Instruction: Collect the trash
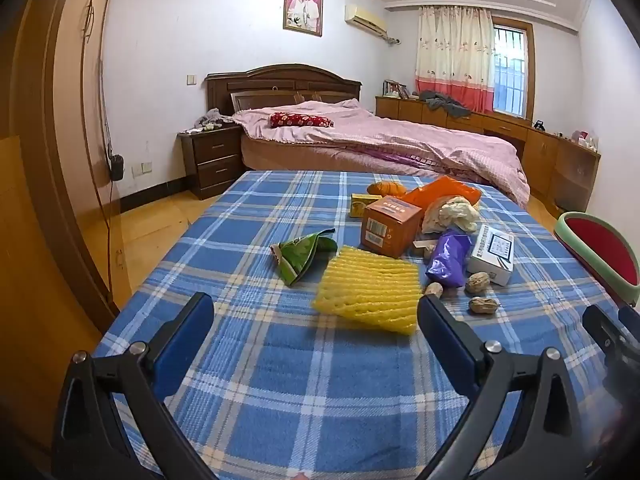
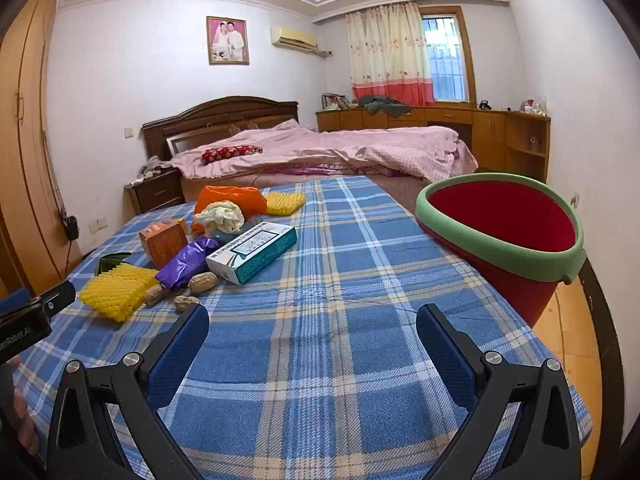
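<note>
Two grippers, my left gripper [image 1: 316, 320] and right gripper [image 2: 312, 330], hang spread wide and empty over the tabletop [image 2: 340, 360]; next, I judge, grasp the yellow foam [image 1: 368, 292] for the bucket [image 2: 500, 256].

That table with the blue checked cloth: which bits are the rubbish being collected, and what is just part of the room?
For the job:
yellow foam net
green snack wrapper
orange box
purple wrapper
white medicine box
peanut shells
crumpled paper
red bucket

Just lying about:
bed
nightstand
wedding photo
curtain
</note>
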A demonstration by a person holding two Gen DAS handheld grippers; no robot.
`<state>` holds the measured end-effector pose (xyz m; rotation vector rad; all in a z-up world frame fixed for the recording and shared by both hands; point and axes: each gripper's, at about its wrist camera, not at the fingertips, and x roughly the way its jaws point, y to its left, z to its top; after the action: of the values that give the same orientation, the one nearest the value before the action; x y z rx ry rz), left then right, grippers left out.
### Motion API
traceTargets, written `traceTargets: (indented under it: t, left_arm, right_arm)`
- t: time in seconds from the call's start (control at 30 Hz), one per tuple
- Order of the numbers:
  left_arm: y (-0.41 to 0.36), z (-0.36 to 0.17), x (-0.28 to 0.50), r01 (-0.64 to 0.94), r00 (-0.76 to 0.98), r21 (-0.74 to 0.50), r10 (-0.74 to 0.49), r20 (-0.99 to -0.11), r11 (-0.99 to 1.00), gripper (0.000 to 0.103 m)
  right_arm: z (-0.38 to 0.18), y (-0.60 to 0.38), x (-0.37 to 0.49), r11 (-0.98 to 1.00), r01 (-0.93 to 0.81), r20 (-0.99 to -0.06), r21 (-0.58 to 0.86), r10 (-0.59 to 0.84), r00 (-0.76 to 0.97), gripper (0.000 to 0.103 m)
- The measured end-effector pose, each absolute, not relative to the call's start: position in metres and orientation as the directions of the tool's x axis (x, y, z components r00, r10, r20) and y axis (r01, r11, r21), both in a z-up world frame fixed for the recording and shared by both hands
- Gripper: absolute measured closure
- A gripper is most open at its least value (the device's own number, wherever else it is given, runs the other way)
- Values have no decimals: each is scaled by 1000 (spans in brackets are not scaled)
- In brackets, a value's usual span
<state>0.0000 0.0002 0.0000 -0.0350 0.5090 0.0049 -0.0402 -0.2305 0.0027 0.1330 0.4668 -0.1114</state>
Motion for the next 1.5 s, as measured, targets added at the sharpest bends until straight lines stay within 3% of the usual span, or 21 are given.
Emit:
traceTargets:
  t: [1.5]
  left_arm:
    - [2, -2, 1, -18, 869, -46, -7, -494, 999, 2]
  right_arm:
    - [2, -231, -41, 986, 137, -444, 98, -80, 893, 0]
